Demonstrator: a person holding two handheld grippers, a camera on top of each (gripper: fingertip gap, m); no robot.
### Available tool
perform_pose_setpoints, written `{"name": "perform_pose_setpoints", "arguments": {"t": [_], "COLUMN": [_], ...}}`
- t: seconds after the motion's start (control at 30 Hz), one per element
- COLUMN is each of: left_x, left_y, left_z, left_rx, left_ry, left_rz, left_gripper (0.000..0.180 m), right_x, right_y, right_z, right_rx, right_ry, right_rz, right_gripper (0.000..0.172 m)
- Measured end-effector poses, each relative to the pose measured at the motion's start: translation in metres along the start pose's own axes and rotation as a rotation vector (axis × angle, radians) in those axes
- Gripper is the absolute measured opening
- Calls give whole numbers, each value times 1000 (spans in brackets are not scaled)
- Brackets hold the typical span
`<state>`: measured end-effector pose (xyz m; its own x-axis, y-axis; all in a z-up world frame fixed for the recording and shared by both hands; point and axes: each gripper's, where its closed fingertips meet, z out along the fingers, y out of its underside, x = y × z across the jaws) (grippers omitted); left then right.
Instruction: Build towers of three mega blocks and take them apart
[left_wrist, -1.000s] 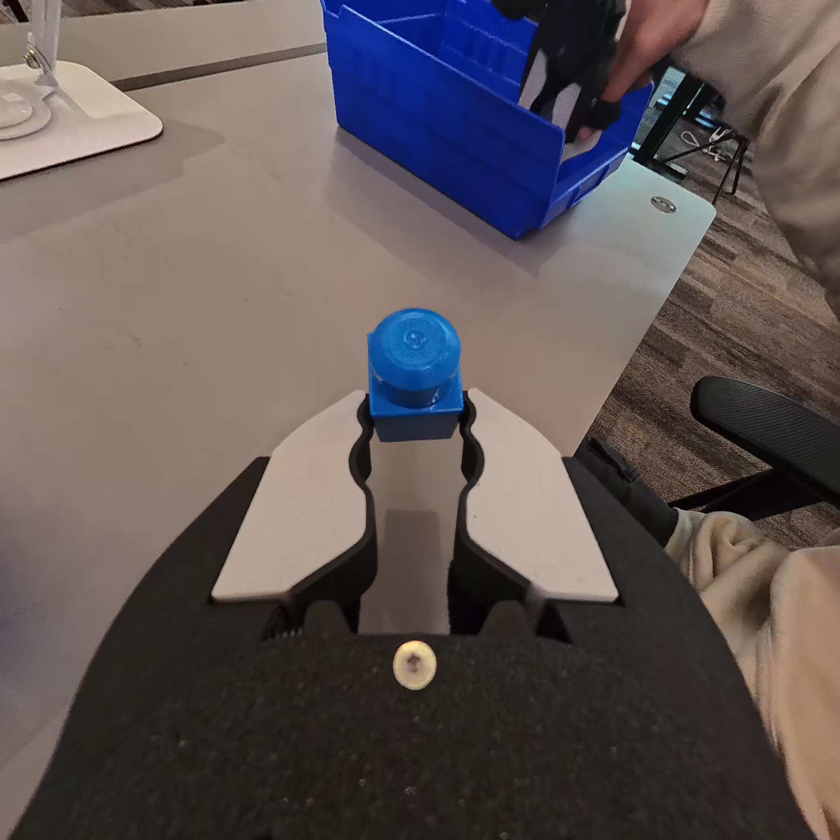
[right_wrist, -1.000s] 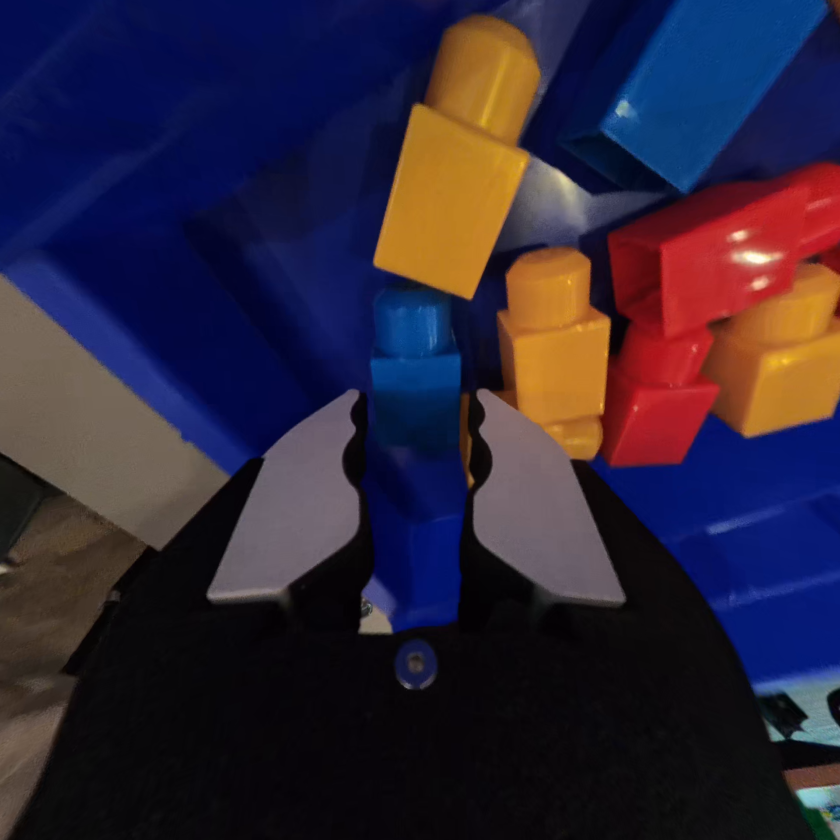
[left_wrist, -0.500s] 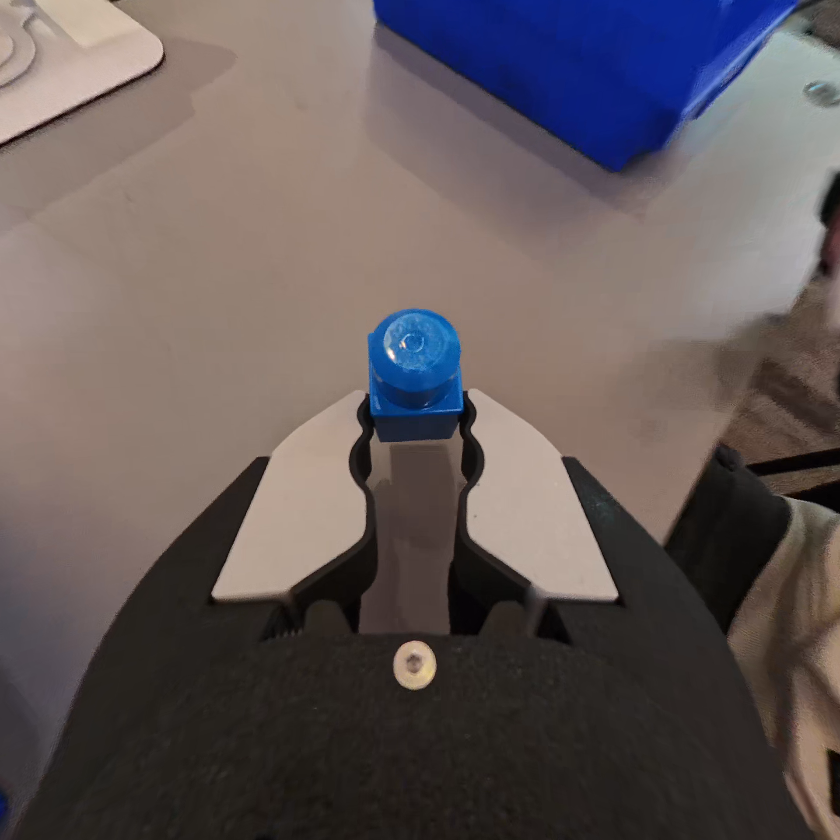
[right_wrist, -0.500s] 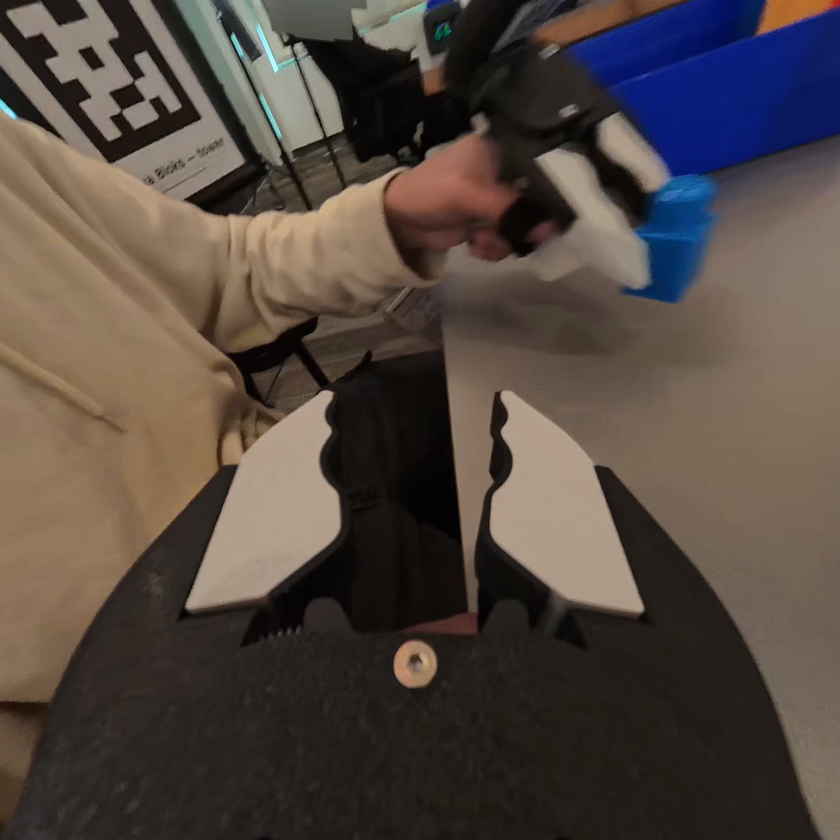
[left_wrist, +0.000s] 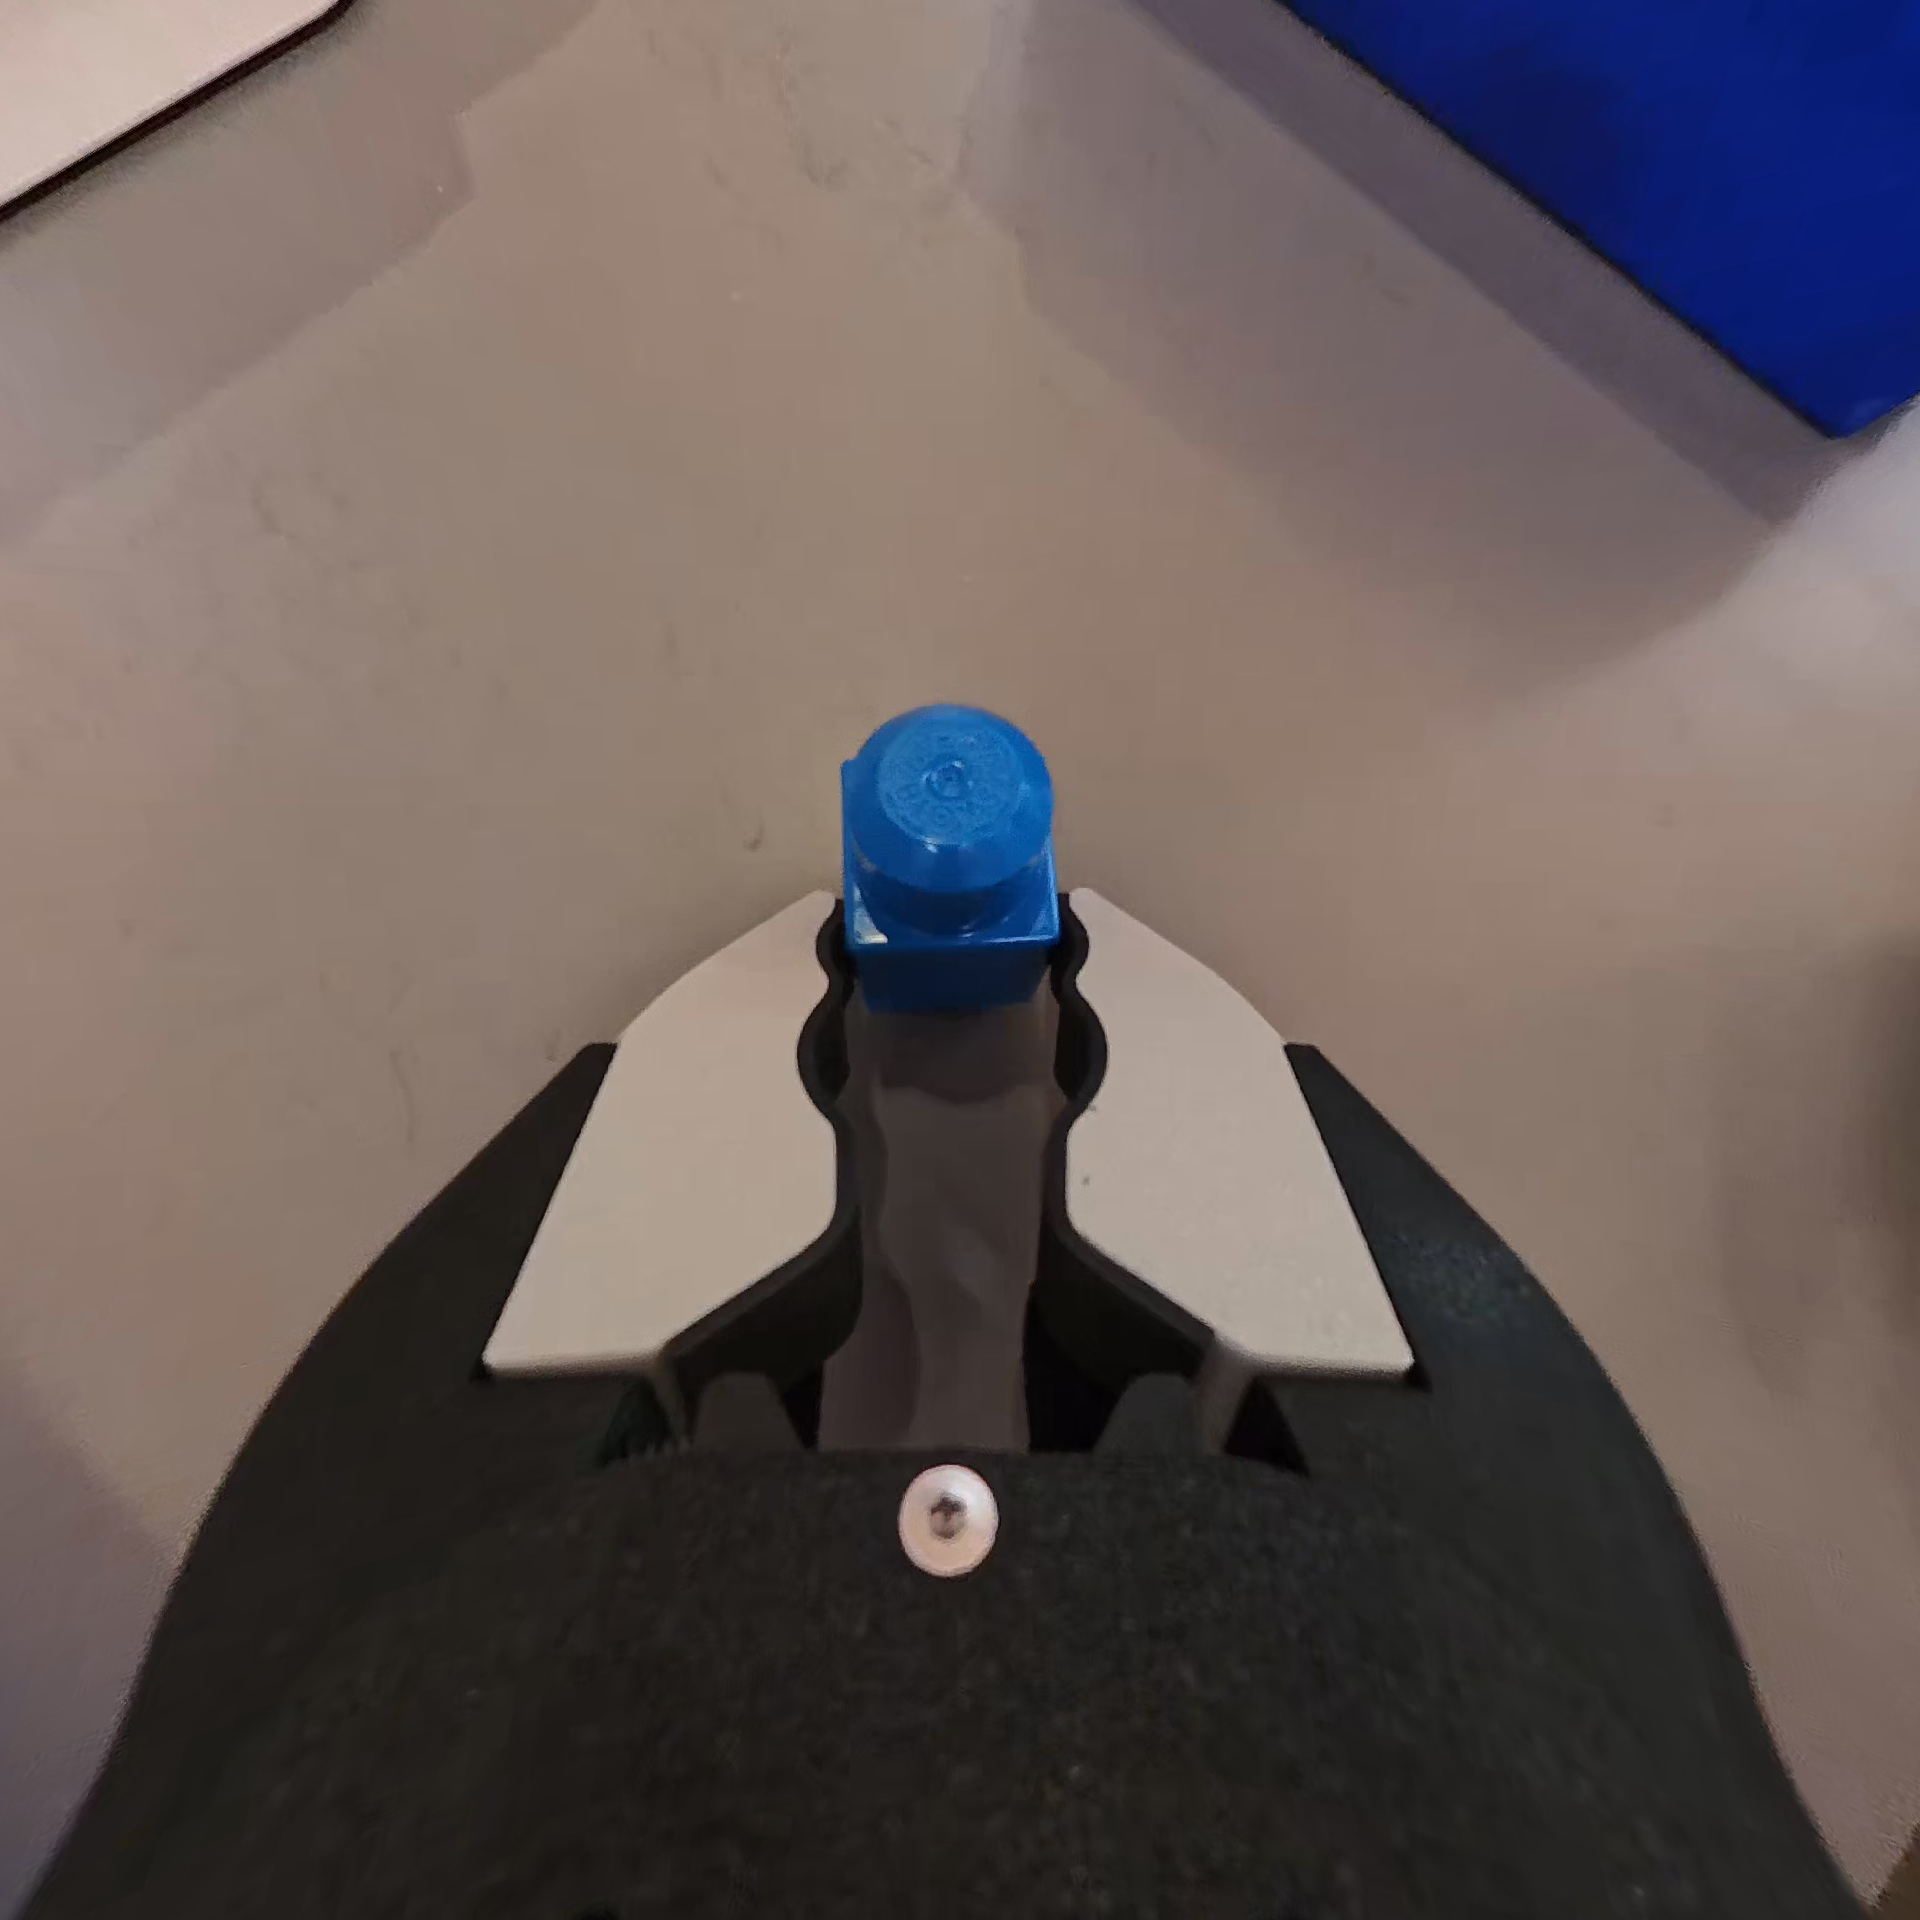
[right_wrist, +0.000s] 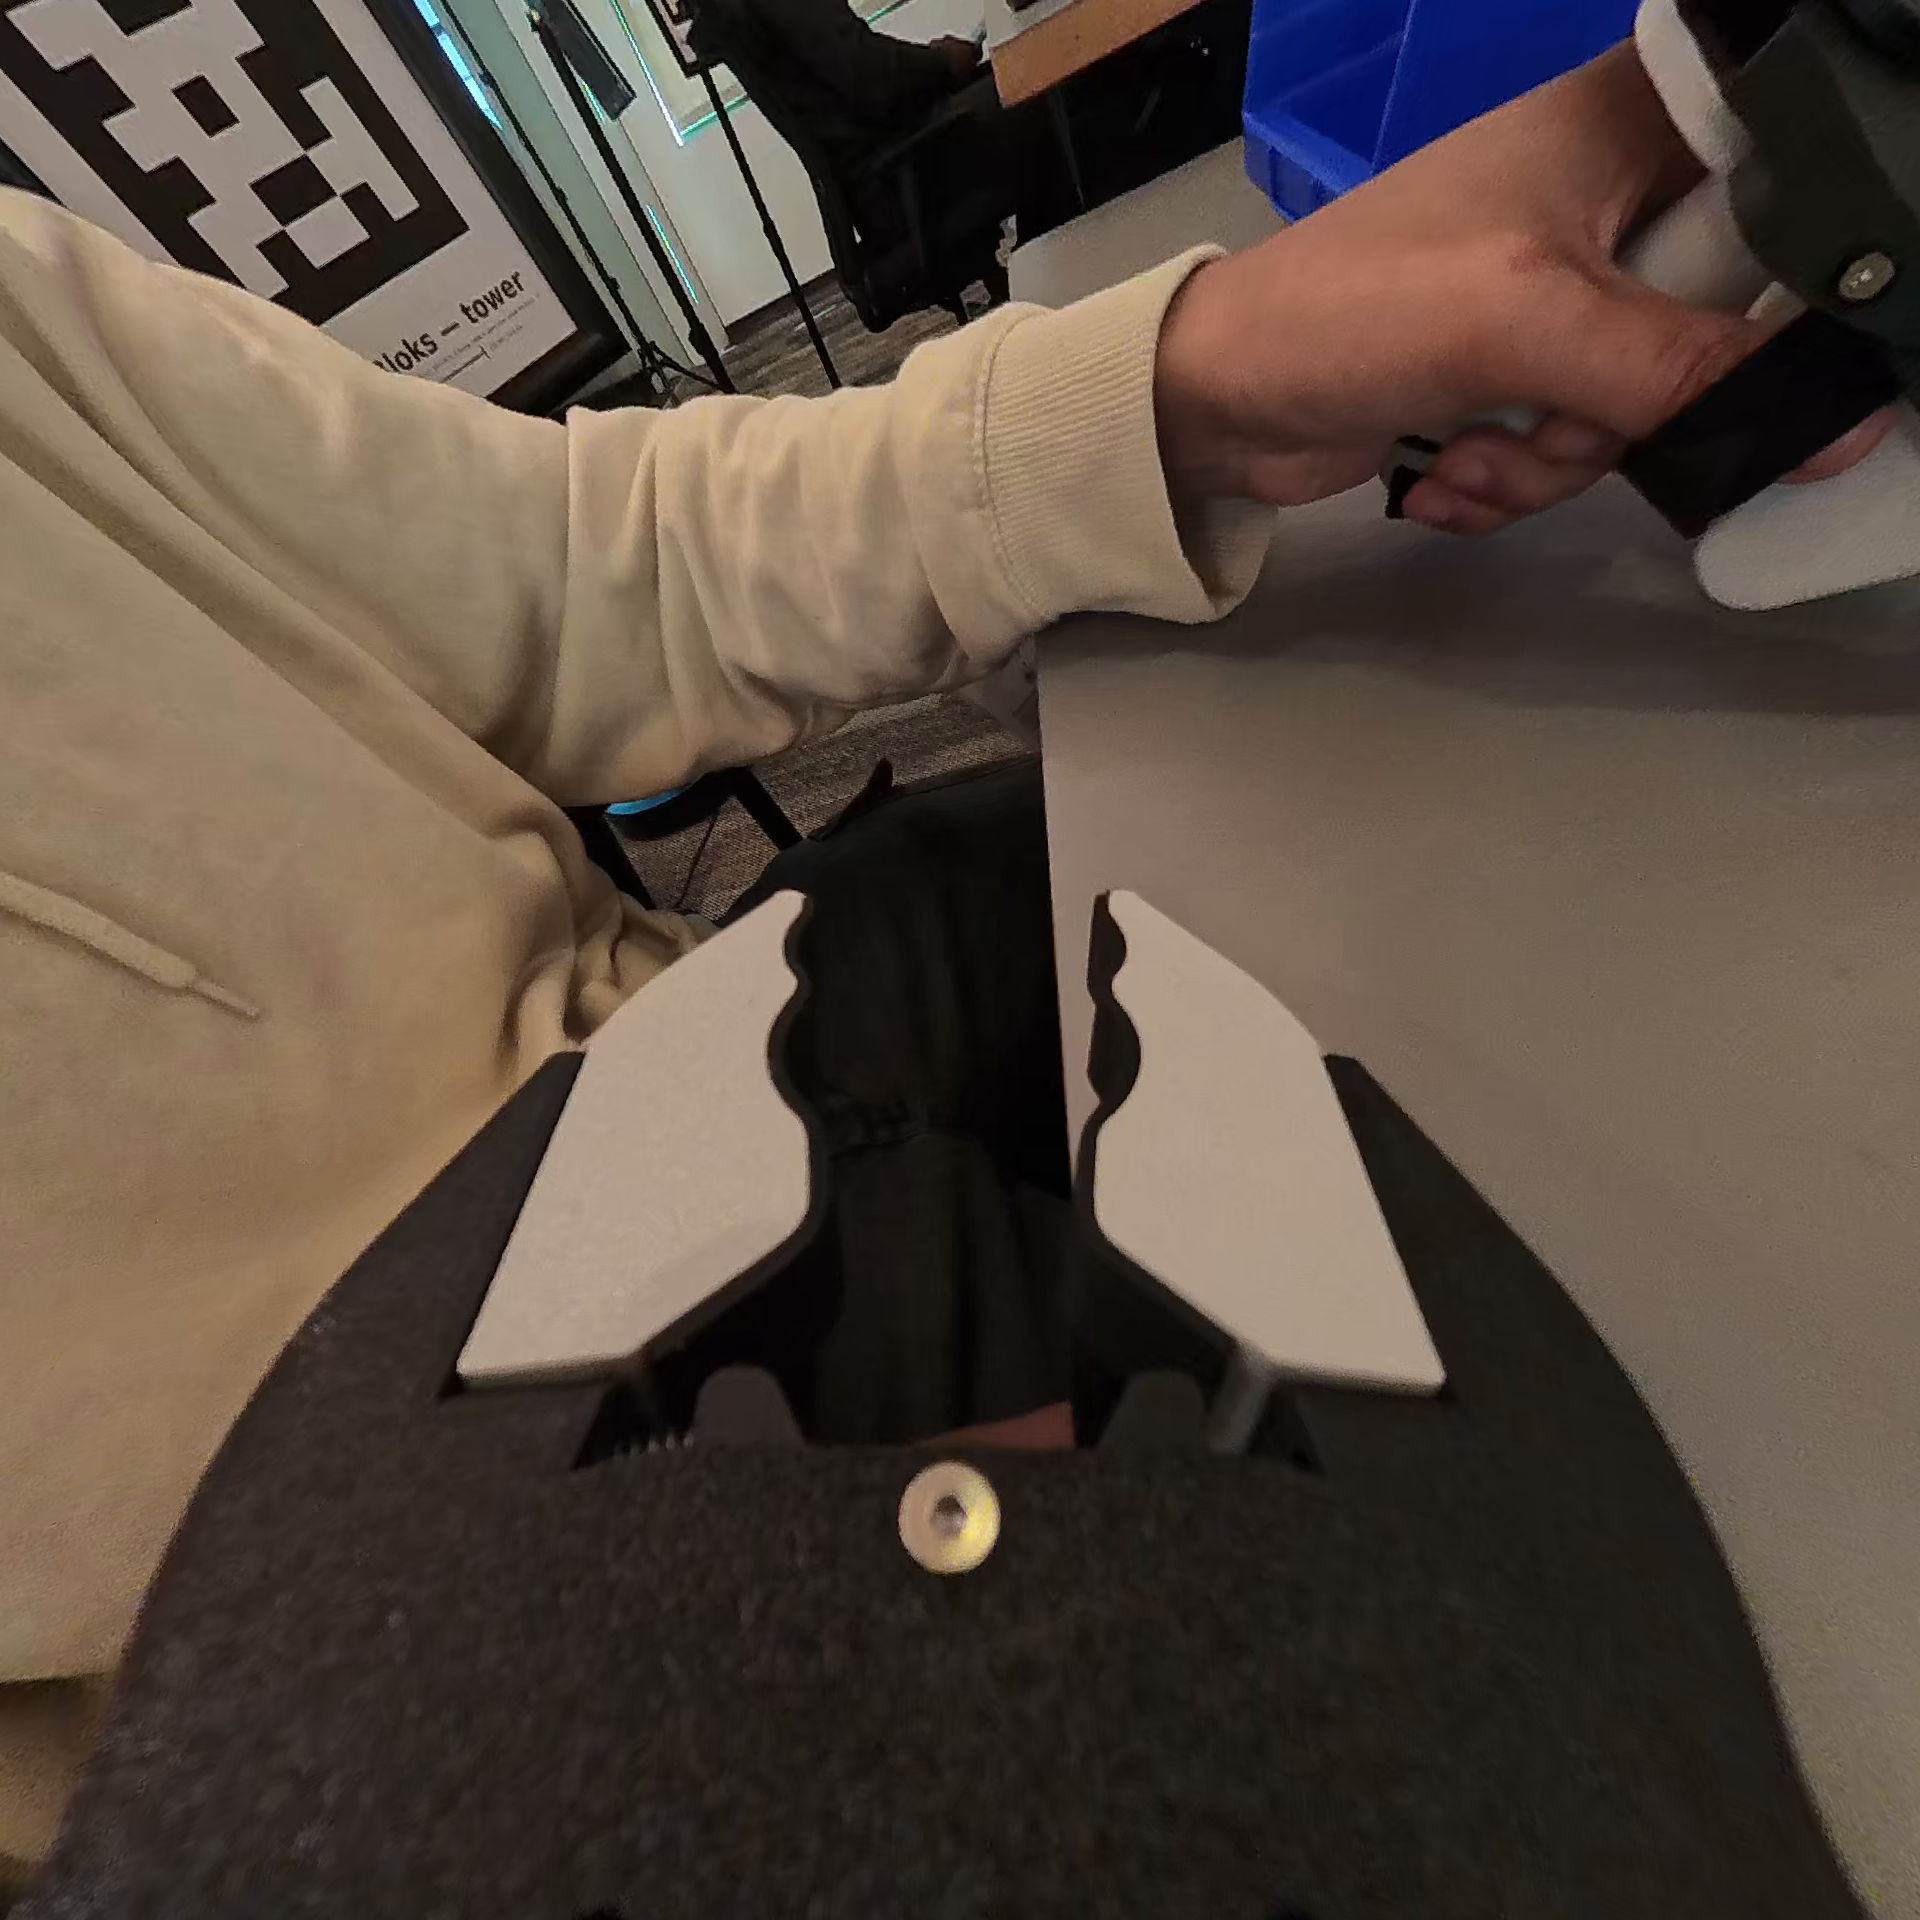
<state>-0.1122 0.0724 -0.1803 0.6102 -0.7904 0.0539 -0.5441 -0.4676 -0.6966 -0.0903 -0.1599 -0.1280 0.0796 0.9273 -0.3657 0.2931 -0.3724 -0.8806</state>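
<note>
Step in hand: judging by the scene, the first brick of a tower is about to be set down; no stack stands on the bench yet in either view.
Left tool (left_wrist: 951, 940): its two pale grey fingers are clamped on a small blue plastic mega block (left_wrist: 948, 883) with one round stud, pads pressing its square sides, stud pointing away from the camera.
Where the block is: at the fingertips, low over the smooth grey bench (left_wrist: 520, 540); whether it touches the surface cannot be told.
Right tool (right_wrist: 948, 914): fingers stand apart with nothing between them, hanging over the near edge of the bench beside the person's cream sleeve (right_wrist: 644, 540).
Blue plastic bin (left_wrist: 1621, 177): sits on the bench, far right of the left tool.
Next move calls for: probably placing the block upright, stud up, then sending the empty right tool to the bin for a second brick.
</note>
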Motion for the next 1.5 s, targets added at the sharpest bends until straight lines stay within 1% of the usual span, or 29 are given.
{"name": "perform_pose_setpoints", "arguments": {"t": [0.03,0.07,0.1,0.13,0.17,0.2,0.27,0.37,0.4,0.43,0.47,0.5,0.57,0.63,0.7,0.77,0.9,1.0,1.13,1.17,1.2,1.27,1.33,1.4,1.47,1.5], "left_x": [0,0,0,2,4,5,7,12,16,21,26,29,34,36,31,32,45,51,58,60,62,64,66,65,64,64], "left_y": [1,2,2,3,3,4,8,22,29,36,43,52,68,77,78,77,82,84,79,78,77,78,79,80,80,79], "left_z": [2,3,3,3,0,-4,-22,-63,-77,-89,-99,-107,-119,-130,-138,-143,-145,-149,-156,-157,-158,-157,-154,-153,-154,-155], "left_rx": [-5,-8,-8,-6,-8,-5,16,82,114,146,172,187,192,187,208,219,214,207,222,228,229,225,215,208,212,215], "left_ry": [3,1,2,16,26,27,28,52,72,94,114,125,122,103,53,43,49,28,18,22,29,36,36,29,28,31], "left_rz": [2,3,5,8,6,2,16,11,-12,-43,-73,-98,-117,-102,-91,-90,-55,-11,25,26,27,29,36,40,37,32], "left_gripper": [36,37,37,39,47,50,55,63,62,61,59,59,59,58,55,55,54,54,54,54,54,54,54,54,54,54], "right_x": [2,5,11,14,19,28,50,85,95,104,115,127,148,174,194,212,225,230,238,237,237,242,236,230,213,204], "right_y": [1,0,-2,-5,-8,-12,-20,-32,-38,-45,-52,-59,-74,-80,-79,-74,-72,-67,-51,-47,-44,-47,-49,-64,-89,-103], "right_z": [0,-1,-2,-3,-5,-9,-21,-44,-49,-50,-49,-45,-27,-13,-1,0,11,22,23,26,28,28,33,29,21,11], "right_rx": [-4,-1,10,21,31,44,67,46,28,0,-39,-90,-221,-379,-518,-663,-772,-799,-844,-850,-850,-828,-806,-749,-679,-651], "right_ry": [13,41,77,99,130,197,373,673,754,800,845,868,843,843,821,847,863,881,909,888,863,863,809,805,779,787], "right_rz": [-5,-9,-4,2,8,5,0,37,71,106,138,180,203,222,263,283,337,349,402,419,424,413,420,365,296,251], "right_gripper": [49,53,59,61,61,61,61,62,63,69,70,67,64,65,65,65,63,62,60,55,37,36,36,36,36,36]}}
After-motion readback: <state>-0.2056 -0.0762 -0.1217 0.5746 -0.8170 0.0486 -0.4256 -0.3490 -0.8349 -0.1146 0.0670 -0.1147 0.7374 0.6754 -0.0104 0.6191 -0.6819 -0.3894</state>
